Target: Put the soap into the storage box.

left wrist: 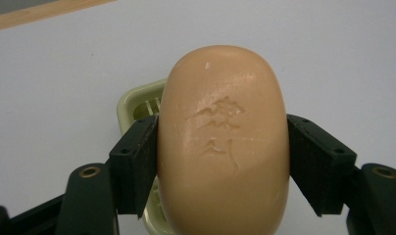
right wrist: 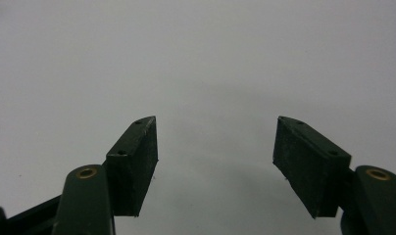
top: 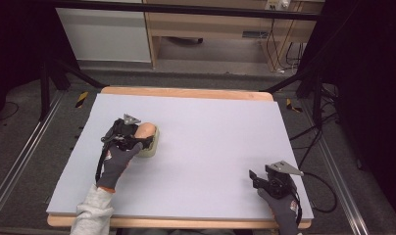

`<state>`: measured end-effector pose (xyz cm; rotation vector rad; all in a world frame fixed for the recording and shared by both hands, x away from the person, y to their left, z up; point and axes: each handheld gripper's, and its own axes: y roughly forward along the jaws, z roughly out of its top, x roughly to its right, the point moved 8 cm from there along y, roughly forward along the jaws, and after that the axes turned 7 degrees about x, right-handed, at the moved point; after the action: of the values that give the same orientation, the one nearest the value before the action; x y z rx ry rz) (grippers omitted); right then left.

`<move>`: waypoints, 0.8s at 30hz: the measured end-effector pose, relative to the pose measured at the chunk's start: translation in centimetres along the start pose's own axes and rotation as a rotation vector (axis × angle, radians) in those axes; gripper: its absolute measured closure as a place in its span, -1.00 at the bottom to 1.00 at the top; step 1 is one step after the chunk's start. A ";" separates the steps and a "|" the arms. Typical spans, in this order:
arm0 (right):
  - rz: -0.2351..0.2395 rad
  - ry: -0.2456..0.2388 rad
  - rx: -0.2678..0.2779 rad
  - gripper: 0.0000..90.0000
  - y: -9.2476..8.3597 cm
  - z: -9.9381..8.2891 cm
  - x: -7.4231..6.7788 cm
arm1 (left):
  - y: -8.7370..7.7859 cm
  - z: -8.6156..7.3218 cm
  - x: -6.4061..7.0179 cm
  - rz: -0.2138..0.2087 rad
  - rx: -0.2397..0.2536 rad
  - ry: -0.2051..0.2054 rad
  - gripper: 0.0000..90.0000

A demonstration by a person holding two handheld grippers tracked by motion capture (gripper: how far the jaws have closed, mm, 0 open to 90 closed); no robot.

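A tan oval bar of soap (left wrist: 223,142) with a stamped mark is clamped between the two black jaws of my left gripper (left wrist: 222,164). It hangs just over a pale green soap dish (left wrist: 137,105), most of which is hidden behind it. In the high view the soap (top: 145,130) and dish (top: 152,147) sit left of the table's middle, with the left gripper (top: 137,139) coming from the near left. My right gripper (top: 255,180) rests open near the front right corner, its jaws (right wrist: 216,164) wide apart over bare table.
The table is a pale lilac board (top: 210,132) with a wooden edge (top: 186,92). A black cable (top: 323,191) trails off the right side. Black frame legs and a wooden cabinet (top: 210,29) stand beyond the far edge.
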<state>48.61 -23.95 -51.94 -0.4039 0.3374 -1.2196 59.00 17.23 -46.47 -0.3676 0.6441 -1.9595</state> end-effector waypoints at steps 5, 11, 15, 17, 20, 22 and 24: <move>0.001 0.004 -0.001 -0.26 0.0 0.0 0.0 | 0.6 -0.3 -0.2 0.005 -0.013 0.000 -0.29; 0.003 0.005 -0.001 -0.26 0.0 0.0 0.0 | 1.3 -0.8 -0.6 0.014 -0.036 0.002 -0.29; 0.004 0.004 -0.001 -0.26 0.0 0.0 0.0 | 1.6 -1.0 -0.7 0.016 -0.041 0.002 -0.29; 0.003 0.004 -0.001 -0.26 0.0 0.0 0.0 | 1.8 -1.1 -0.7 0.015 -0.049 0.003 -0.29; 0.002 0.001 -0.001 -0.26 0.1 0.0 0.0 | 2.1 -1.4 -0.9 0.018 -0.059 0.002 -0.29; 0.002 0.001 0.000 -0.26 0.0 0.0 0.0 | 2.2 -1.5 -1.0 0.020 -0.062 -0.001 -0.29; 0.002 0.003 -0.001 -0.26 0.1 0.0 0.0 | 2.3 -1.6 -1.1 0.021 -0.065 -0.005 -0.29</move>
<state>48.64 -23.91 -51.97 -0.4033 0.3409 -1.2186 60.34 17.79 -49.14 -0.4038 0.7067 -1.9205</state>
